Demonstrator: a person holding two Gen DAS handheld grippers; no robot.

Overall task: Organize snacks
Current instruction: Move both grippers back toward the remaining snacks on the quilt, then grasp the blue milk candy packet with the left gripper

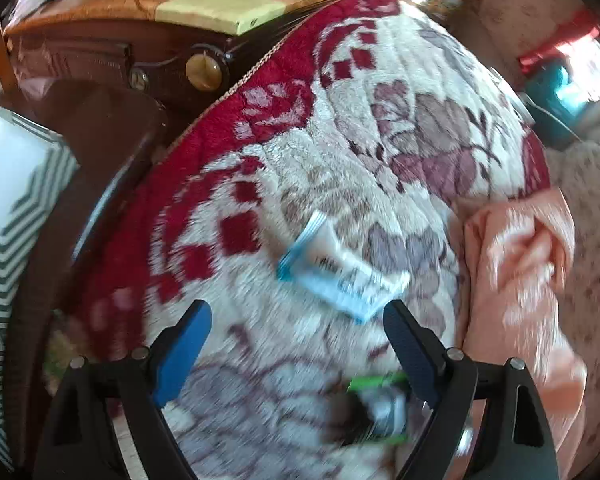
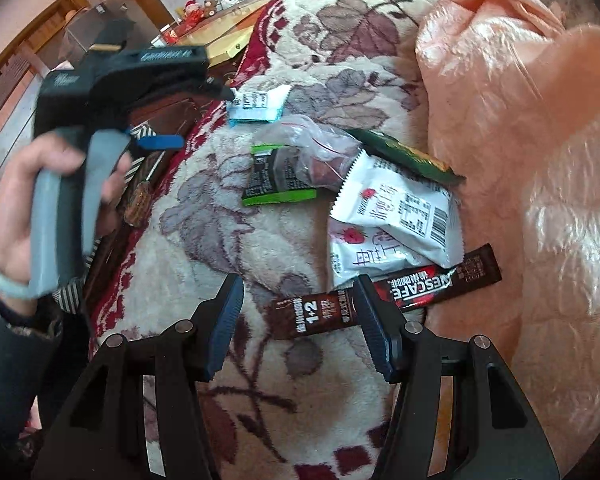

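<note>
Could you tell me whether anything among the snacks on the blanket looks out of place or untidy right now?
Yes: the packets lie in a loose heap, a clear plastic bag overlapping the green-edged packet, while the blue-and-white packet sits apart near the blanket's edge.

on the blanket (image 2: 204,232), the coffee stick (image 2: 384,298) lies crosswise just ahead of the right gripper's (image 2: 300,300) jaws, partly behind the right one. two white packets (image 2: 396,216) overlap beyond it, then a clear bag (image 2: 320,148). the small packet (image 1: 340,272) lies just ahead of the left gripper's (image 1: 296,336) jaws. the quilt (image 2: 520,140) lies to the right.
</note>
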